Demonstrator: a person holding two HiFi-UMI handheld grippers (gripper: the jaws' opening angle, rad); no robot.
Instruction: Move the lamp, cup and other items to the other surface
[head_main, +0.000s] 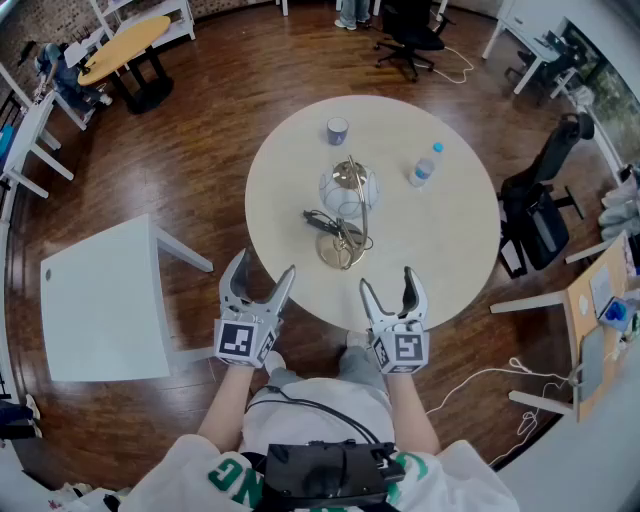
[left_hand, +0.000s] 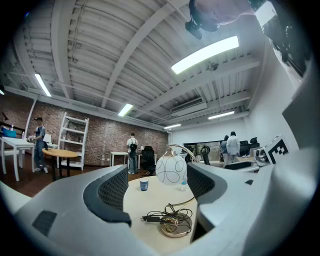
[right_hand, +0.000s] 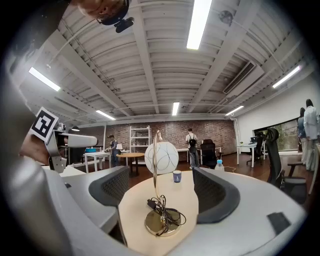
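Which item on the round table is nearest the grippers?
The lamp: its brass base sits by the near edge; the cup and bottle stand farther back.

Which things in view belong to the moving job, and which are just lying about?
Job in hand:
- lamp, cup and water bottle, all on the round table
- white square table, probably the other surface
- left gripper and right gripper, both open and empty

Lying about:
- black office chair
- yellow oval table
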